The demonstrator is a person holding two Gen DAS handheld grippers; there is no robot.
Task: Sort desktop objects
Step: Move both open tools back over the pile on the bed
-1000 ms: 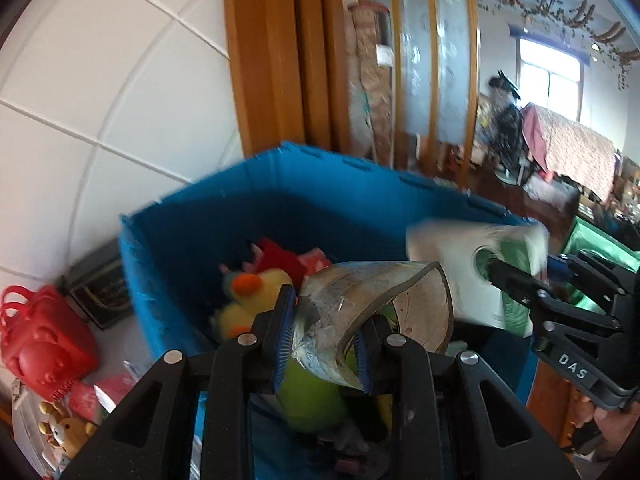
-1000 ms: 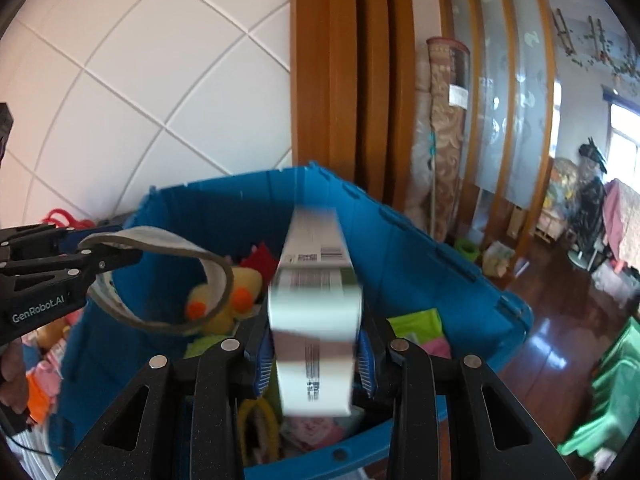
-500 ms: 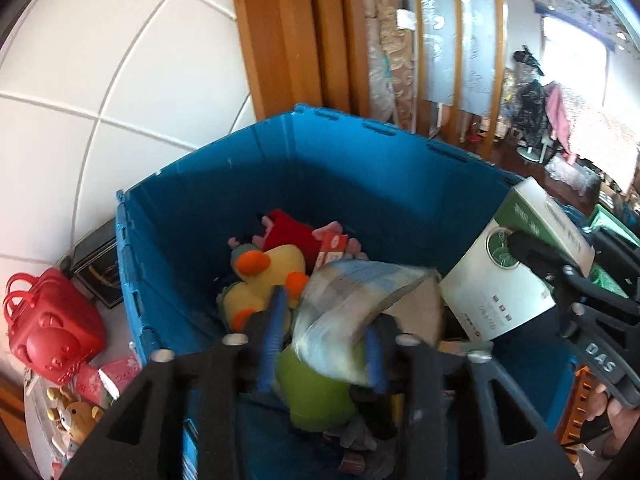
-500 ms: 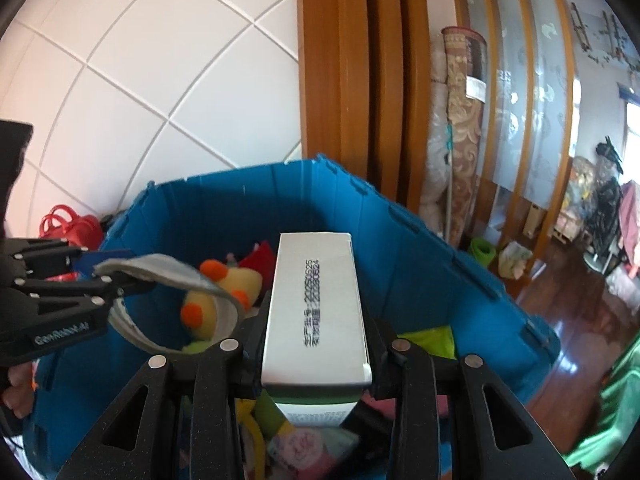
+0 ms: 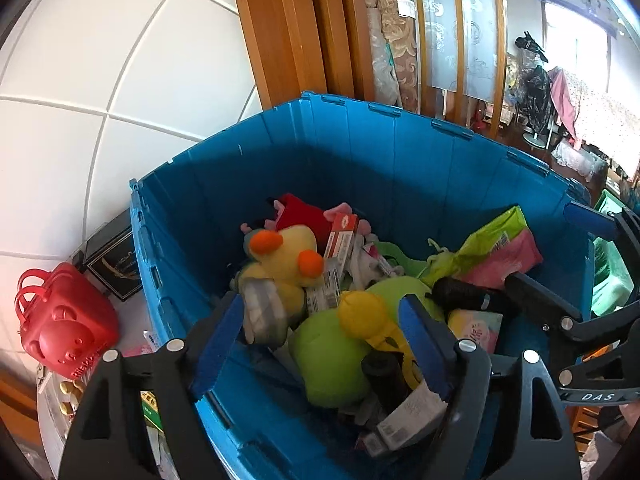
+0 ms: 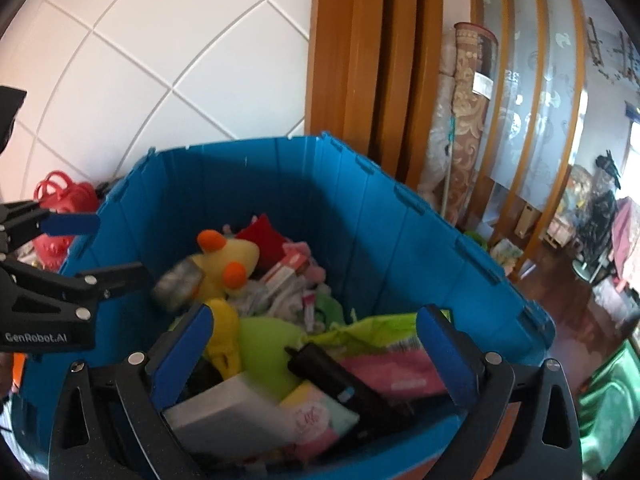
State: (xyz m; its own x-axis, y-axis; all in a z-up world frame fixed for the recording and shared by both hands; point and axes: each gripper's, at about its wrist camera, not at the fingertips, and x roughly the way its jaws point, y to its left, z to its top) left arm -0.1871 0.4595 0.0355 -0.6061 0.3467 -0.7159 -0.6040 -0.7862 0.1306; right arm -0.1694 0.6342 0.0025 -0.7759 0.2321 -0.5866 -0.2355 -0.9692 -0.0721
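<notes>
left gripper (image 5: pixel 320 332): opening, empty, over bin (image 5: pixel 400 160) | right gripper (image 6: pixel 316 344): opening, empty | risk: tape roll (image 5: pixel 262 312) in bin catches on left jaw, lifts out

The blue bin (image 5: pixel 400 168) stands open-topped, its floor crowded by the yellow duck (image 5: pixel 286 264) and boxes.

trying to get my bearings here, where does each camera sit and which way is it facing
Left wrist: rides the left claw, angled down into the blue bin; own blue-padded fingers, jaws opening and empty; right claw at the right edge.
Right wrist: rides the right claw, angled down into the same bin; own fingers, jaws opening and empty; left claw at the left edge.
Shared: bin, yellow duck plush, red bag.
</notes>
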